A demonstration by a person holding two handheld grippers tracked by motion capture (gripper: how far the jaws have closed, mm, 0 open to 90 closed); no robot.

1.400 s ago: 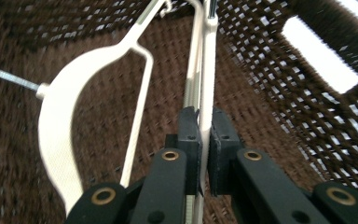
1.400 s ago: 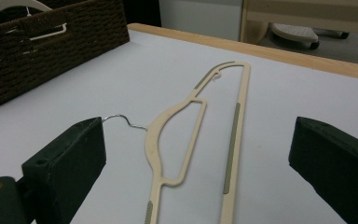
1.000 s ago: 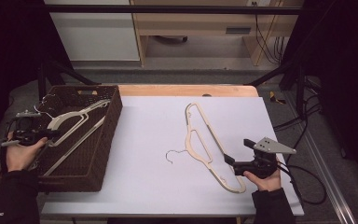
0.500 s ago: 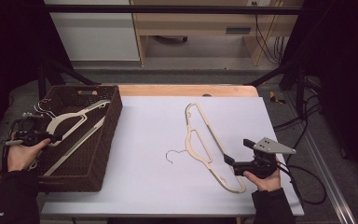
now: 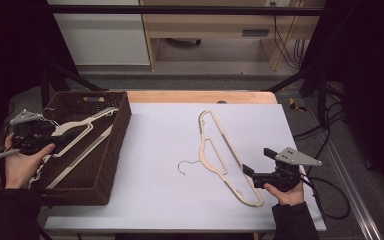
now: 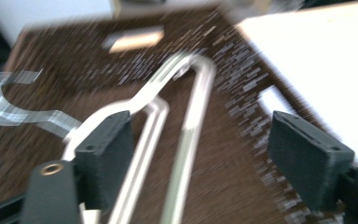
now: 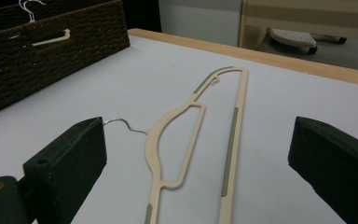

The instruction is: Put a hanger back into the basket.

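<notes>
Hanger deposited in basket; second hanger awaits pickup.

The white-covered tabletop [image 5: 170,150] carries a dark brown woven wicker basket [image 5: 111,150] along its left edge. Inside the basket lies a cream plastic clothes hanger [image 5: 82,132], resting on the bottom with its bar running diagonally. A second cream plastic clothes hanger with a metal hook [image 5: 220,157] lies flat on the tabletop, right of centre, hook toward the middle. The left gripper [image 6: 200,154] hovers above the basket hanger; its jaws have just been opening and now stand wide, released, with the hanger below them, so the deposit appears complete. The right gripper [image 5: 247,171] sits at the near end of the tabletop hanger, jaws spread, nothing clasped. Judged next step: collecting that hanger.
</notes>
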